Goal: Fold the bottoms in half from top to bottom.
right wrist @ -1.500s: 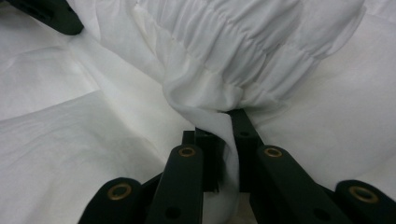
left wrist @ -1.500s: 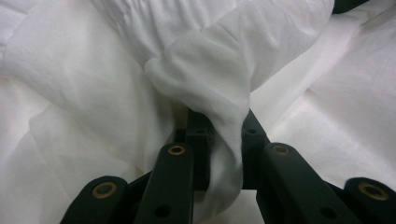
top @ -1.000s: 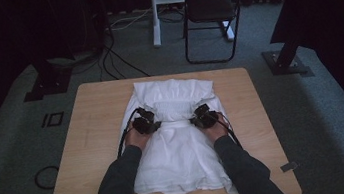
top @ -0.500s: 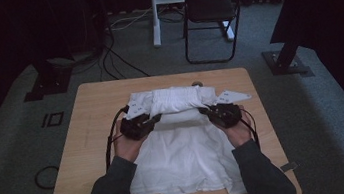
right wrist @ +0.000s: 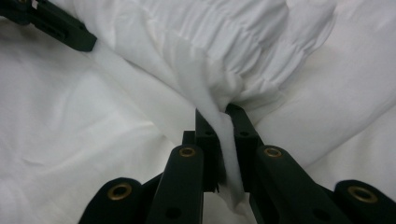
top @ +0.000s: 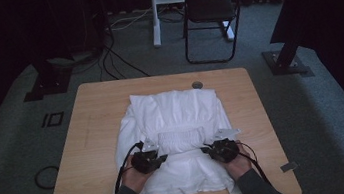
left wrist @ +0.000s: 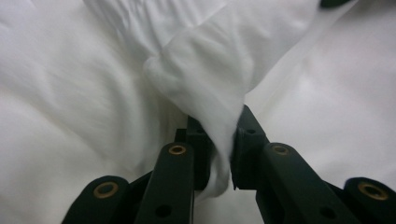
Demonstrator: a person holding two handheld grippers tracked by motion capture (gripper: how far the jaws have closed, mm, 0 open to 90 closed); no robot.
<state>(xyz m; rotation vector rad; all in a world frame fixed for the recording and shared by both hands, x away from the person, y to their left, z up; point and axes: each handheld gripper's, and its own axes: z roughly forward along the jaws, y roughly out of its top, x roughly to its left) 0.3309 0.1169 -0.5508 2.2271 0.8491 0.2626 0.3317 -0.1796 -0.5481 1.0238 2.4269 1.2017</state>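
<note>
A white garment lies spread on the wooden table. Its gathered, elastic-looking band is folded over toward the near edge. My left gripper is shut on the band's left end, and in the left gripper view the cloth is bunched between the jaws of that gripper. My right gripper is shut on the band's right end. The right gripper view shows a thin pleat of the ruched fabric pinched in the right gripper, with the left gripper farther off.
A small round grommet sits in the table near its far edge. On the floor beyond the table are a dark chair, a white post, cables and metal stand bases. Bare wood flanks the garment.
Both hands have come toward the near edge of the table with the gathered band in their jaws, and stand closer together than half a second ago. More garment lies uncovered at the far side.
</note>
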